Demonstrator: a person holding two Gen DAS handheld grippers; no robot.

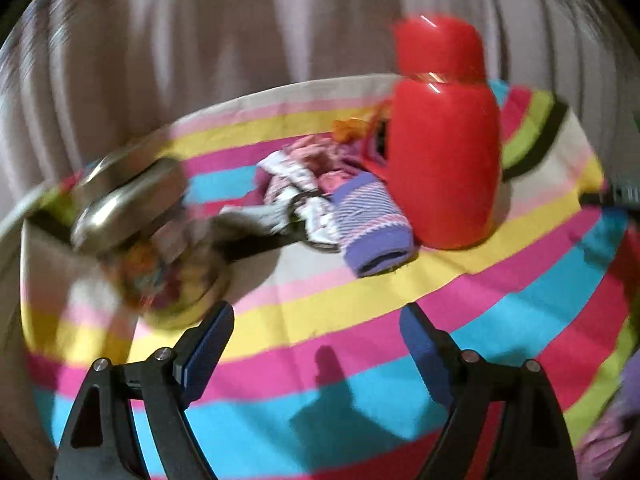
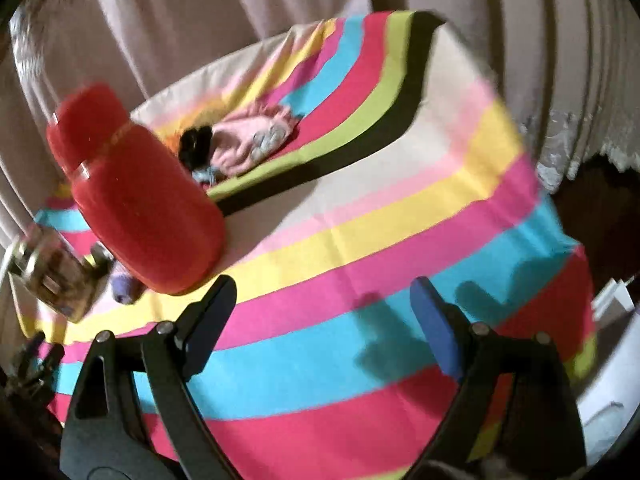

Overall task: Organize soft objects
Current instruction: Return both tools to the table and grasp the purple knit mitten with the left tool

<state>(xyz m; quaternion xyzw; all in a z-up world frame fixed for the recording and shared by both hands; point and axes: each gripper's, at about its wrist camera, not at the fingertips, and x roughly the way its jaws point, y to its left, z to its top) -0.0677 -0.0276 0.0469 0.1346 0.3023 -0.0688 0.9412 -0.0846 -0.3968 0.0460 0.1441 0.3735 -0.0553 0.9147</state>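
In the left wrist view a small heap of soft things lies mid-table: a purple striped sock (image 1: 374, 226), a white patterned sock (image 1: 294, 184) and a pink cloth (image 1: 324, 160). My left gripper (image 1: 318, 320) hangs open over the striped tablecloth (image 1: 360, 308), short of the heap, with nothing between its fingers. In the right wrist view a pink garment (image 2: 248, 140) with a black item (image 2: 196, 142) beside it lies at the far side. The purple sock (image 2: 122, 286) peeks out behind the flask. My right gripper (image 2: 322, 292) is open and empty above the cloth.
A tall red flask (image 1: 444, 140) (image 2: 140, 200) stands right beside the socks. A blurred metal lidded container (image 1: 124, 200) (image 2: 52, 272) sits left with a colourful jar (image 1: 168, 280) by it. Pale curtains (image 1: 200, 40) hang behind. The table edge (image 2: 560, 208) drops off right.
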